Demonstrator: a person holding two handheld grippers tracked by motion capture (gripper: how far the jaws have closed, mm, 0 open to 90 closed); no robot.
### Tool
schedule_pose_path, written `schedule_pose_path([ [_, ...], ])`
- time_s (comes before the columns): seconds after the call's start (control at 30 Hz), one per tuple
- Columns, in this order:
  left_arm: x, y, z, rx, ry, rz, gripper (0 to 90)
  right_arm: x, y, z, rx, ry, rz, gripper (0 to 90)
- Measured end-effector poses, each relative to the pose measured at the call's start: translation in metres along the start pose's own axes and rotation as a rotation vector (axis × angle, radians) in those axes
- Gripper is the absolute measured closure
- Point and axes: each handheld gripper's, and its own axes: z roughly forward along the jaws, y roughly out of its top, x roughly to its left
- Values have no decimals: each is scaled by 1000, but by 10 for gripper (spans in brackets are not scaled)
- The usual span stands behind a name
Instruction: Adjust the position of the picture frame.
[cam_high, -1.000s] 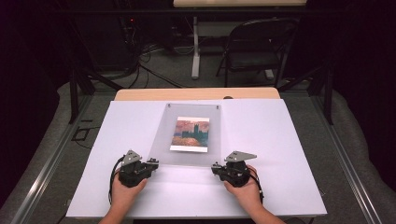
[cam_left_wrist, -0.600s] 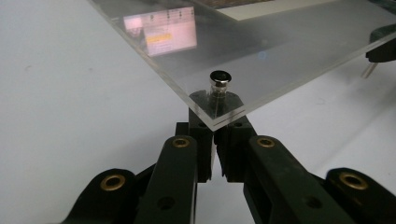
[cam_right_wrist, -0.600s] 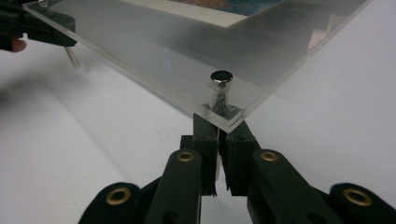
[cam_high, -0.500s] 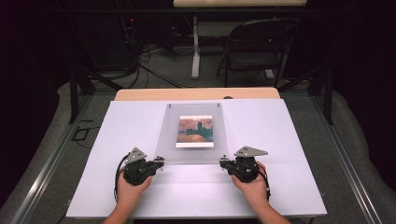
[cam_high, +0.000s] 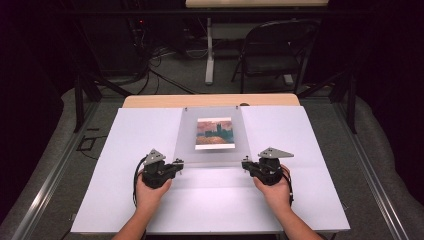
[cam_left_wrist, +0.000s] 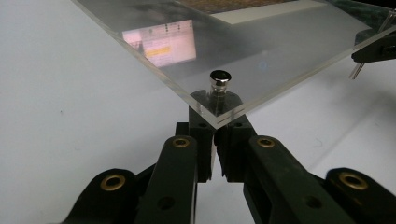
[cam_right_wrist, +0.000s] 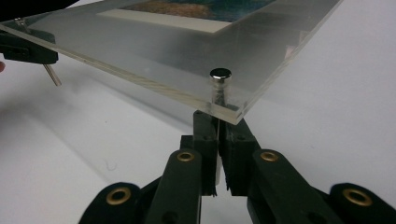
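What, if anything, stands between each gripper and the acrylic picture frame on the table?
Nothing visible: the left gripper and right gripper are each closed on a near-corner leg under the acrylic frame, directly below a metal pin.

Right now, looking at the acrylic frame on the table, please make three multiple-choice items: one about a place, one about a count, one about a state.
1. Where is the picture?
A. inside the clear frame
B. on the chair
C. in a hand

2. How many grippers hold the frame?
A. none
B. one
C. two

3. What state are the left gripper jaws in?
A. wide open
B. shut on a pin under the corner
C. lying flat on the table

Answers:
1 A, it shows through the acrylic.
2 C, the right gripper clamps the other near corner.
3 B, its jaws meet below the metal stud.
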Motion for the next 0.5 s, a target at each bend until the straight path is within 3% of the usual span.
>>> schedule_pose_path([
  [0.5, 5, -4, 9, 29, 13, 2, 850, -4, -5, 8, 27, -8, -7, 851],
])
